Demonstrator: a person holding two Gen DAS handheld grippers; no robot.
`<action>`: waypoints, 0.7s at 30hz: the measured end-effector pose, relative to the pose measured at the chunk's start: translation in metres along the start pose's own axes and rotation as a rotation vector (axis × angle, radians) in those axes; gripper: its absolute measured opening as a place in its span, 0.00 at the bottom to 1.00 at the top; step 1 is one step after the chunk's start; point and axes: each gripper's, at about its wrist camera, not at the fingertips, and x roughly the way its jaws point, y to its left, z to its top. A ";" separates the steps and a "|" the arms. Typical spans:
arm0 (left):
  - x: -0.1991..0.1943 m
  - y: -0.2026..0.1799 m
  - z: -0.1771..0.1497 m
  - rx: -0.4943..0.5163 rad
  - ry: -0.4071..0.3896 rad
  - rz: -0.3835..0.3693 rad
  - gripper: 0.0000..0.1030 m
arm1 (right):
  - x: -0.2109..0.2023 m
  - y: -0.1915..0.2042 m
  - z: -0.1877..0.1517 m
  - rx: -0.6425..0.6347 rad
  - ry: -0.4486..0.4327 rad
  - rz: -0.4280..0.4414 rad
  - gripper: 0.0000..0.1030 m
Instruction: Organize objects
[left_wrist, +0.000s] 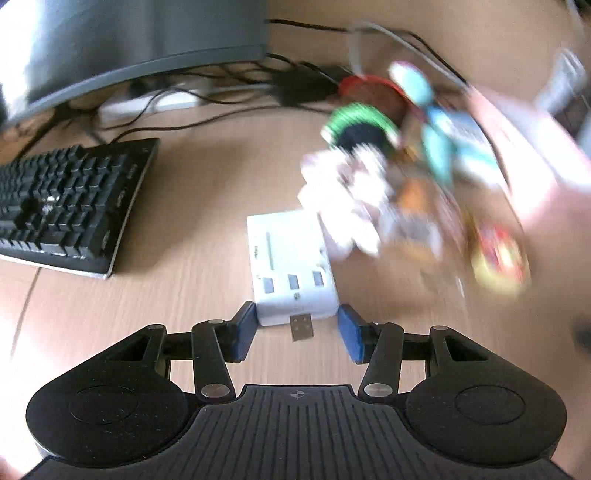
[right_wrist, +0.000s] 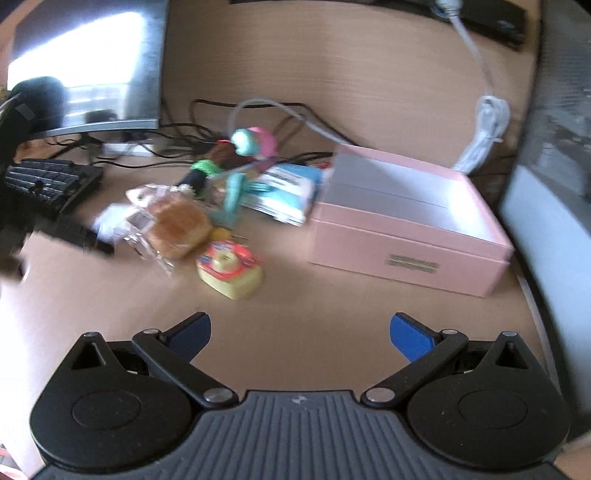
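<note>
- White, hard-cornered plastic forms the USB card-reader hub (left_wrist: 293, 269), which is framed by the left gripper (left_wrist: 297, 326); its blue pads flank the near end without clear contact, so the hub is judged not yet clamped.
- Slippage is likely if the pads close on the smooth rounded corners, and the protruding metal USB plug (left_wrist: 302, 326) could be bent.
- Held well apart and holding nothing, the fingers of the right gripper (right_wrist: 300, 332) hover over bare wooden desk (right_wrist: 295, 288).
- An open pink box (right_wrist: 410, 225), rigid and matte, is seen beside a blurred clutter: wrapped bread (right_wrist: 177, 225), a glossy yellow toy (right_wrist: 231, 271).
</note>
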 end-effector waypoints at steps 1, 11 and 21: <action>-0.001 0.001 -0.005 0.007 0.002 -0.014 0.52 | 0.007 0.002 0.002 -0.003 0.000 0.027 1.00; -0.007 0.007 -0.012 -0.026 0.001 -0.018 0.42 | 0.078 0.029 0.030 -0.099 -0.011 0.202 0.86; -0.014 0.033 0.011 -0.215 -0.005 -0.087 0.30 | 0.067 0.018 0.021 -0.063 0.100 0.204 0.56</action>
